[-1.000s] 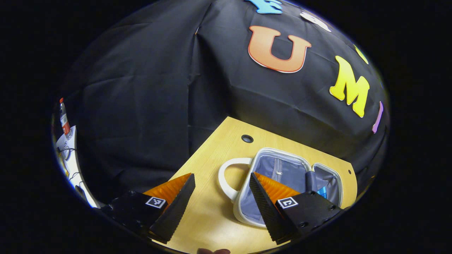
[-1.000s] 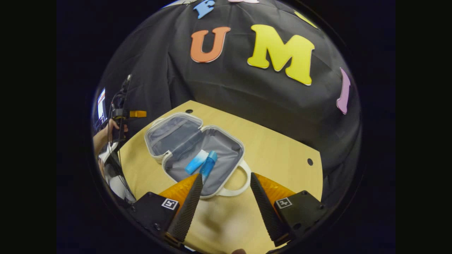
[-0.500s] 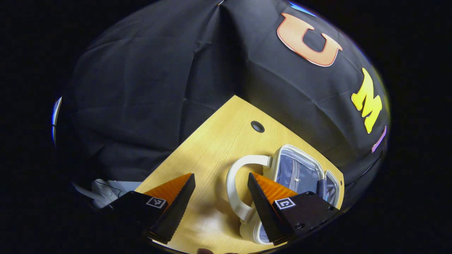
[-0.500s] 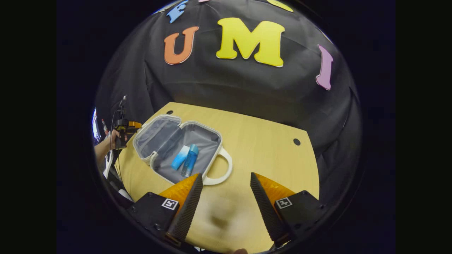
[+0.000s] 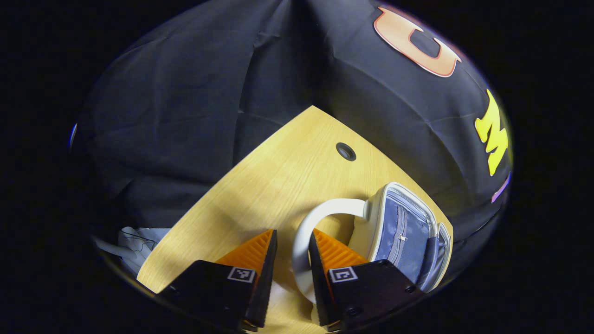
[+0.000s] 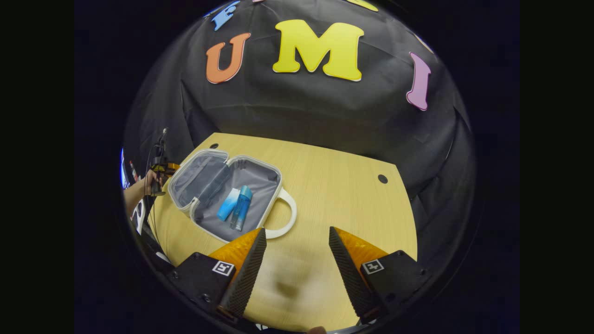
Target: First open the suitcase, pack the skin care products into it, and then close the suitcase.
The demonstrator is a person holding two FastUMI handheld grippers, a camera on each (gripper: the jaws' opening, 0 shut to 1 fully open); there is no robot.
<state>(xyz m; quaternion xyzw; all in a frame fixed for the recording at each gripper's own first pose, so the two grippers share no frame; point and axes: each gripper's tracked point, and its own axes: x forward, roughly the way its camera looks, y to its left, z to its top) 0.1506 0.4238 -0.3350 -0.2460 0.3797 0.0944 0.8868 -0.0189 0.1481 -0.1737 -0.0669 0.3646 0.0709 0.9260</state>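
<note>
The white suitcase [image 6: 280, 182] lies open on the wooden table [image 6: 352, 204], its grey lining showing. In its right half lie a blue bottle [image 6: 241, 209] and a blue-and-white tube [image 6: 227, 204]. The lid half [image 5: 403, 232] has a zipped pocket. My left gripper [image 5: 293, 231] has its fingers closed in around the lid's white handle [image 5: 300, 241]. That same gripper [image 6: 162, 167] and the hand [image 6: 143, 183] holding it appear at the case's far left. My right gripper [image 6: 297, 229] hangs open over bare table, just right of the other handle [image 6: 290, 217].
A cable hole [image 6: 382, 178] sits at the table's far right, another [image 5: 345, 151] near the lid's corner. White gear with cables [image 5: 134, 237] lies below the table's left edge. The black cloth wall stands close behind the table.
My left gripper moved in on the lid's handle and its fingers narrowed from wide open to close around it. The right gripper drew back to the right, away from the case, staying open.
</note>
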